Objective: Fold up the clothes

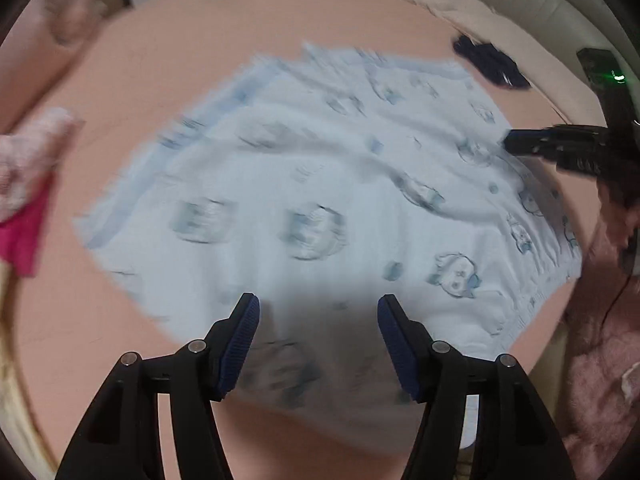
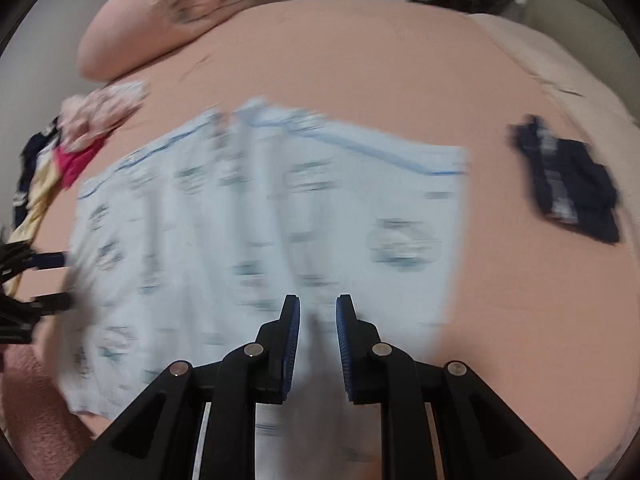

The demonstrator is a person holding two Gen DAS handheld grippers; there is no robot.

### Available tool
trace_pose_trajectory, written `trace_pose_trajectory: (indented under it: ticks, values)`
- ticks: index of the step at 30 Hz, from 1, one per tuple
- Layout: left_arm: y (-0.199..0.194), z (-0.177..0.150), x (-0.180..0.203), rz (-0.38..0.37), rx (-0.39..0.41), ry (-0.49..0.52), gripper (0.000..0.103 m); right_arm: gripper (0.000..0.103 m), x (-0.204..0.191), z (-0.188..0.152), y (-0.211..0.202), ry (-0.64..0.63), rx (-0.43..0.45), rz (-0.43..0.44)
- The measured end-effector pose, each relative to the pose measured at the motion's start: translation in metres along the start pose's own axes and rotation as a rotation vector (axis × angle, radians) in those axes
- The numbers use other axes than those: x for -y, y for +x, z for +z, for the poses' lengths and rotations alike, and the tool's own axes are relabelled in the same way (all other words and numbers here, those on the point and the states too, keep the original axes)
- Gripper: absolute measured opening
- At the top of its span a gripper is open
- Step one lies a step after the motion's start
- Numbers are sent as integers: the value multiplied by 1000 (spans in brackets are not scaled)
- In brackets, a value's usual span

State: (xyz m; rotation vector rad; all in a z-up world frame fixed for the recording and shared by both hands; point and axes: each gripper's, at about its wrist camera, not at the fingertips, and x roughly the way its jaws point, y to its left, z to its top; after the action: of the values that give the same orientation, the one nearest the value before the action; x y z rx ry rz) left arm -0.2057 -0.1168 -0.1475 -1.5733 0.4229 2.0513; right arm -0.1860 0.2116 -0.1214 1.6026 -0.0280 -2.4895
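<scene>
A pale blue garment [image 1: 304,184] printed with small animal figures lies spread on the peach bed sheet [image 1: 168,60]; motion blurs it in both views. My left gripper [image 1: 318,304] hovers open over its near edge, nothing touching the blue pads. In the right wrist view the same garment [image 2: 248,220] fills the middle, and my right gripper [image 2: 318,306] stands nearly closed with a ridge of the cloth pinched between its pads. From the left wrist view the right gripper [image 1: 510,142] meets the garment's right side, creases running out from it. The left gripper [image 2: 64,280] shows at the garment's left edge.
A folded dark navy item [image 2: 568,184] lies on the sheet to the right. A heap of pink, magenta and yellow clothes [image 2: 80,136] sits at the left. A peach pillow [image 2: 160,20] lies at the far side. A fluffy pink blanket [image 1: 600,360] borders the bed.
</scene>
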Motion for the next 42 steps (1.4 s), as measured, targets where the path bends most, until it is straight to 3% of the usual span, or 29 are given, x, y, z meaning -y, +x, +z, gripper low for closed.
trace_pose_trajectory:
  ticks: [4,7,8,10,13,16,17,20,22,25,27,29,33,35,37,39,40,42]
  values:
    - [-1,-42,6,49,-69,91,63,18,-66,-33,13,-160,-78,163]
    - [-15,-78,-8,28,-155,103,62,19,-89,-64,12,-303,-52,103]
    - [-20,-88,-14,26,-169,103,62,19,-86,-60,11,-277,-76,115]
    - [-35,-94,-25,54,-111,91,62,19,-87,-47,6,-236,-79,137]
    - [-45,-79,-43,126,13,-2,62,19,-120,-21,-9,-273,33,150]
    - [-41,-50,-56,97,163,-124,62,19,-169,-18,6,-294,-6,277]
    - [-27,-38,-56,107,147,-136,62,19,-187,-25,19,-302,-54,326]
    - [5,-38,-63,139,38,-99,64,19,-206,-65,44,-334,-115,288]
    - [-7,-54,-78,120,20,-114,64,20,-210,-79,35,-353,-109,310]
    - [-24,-69,-89,178,-38,-104,63,22,-203,-87,17,-371,-141,393]
    - [-41,-67,-83,170,38,-71,61,22,-190,-83,3,-343,-120,439]
    - [-51,-53,-65,111,132,-52,61,21,-176,-79,-10,-310,-94,477]
    - [-32,3,-11,21,208,41,61,21,-103,-56,-28,-70,75,238]
    - [-15,37,8,-3,200,92,61,21,-50,-47,-33,54,115,93]
    - [4,66,23,-11,163,143,61,21,-15,-45,-34,76,133,-23]
    - [26,56,28,46,61,220,65,21,20,-47,-26,65,101,-103]
    - [20,46,24,41,93,229,65,22,37,-49,-19,57,65,-130]
    - [8,28,6,45,55,193,69,21,61,-54,-2,30,-20,-191]
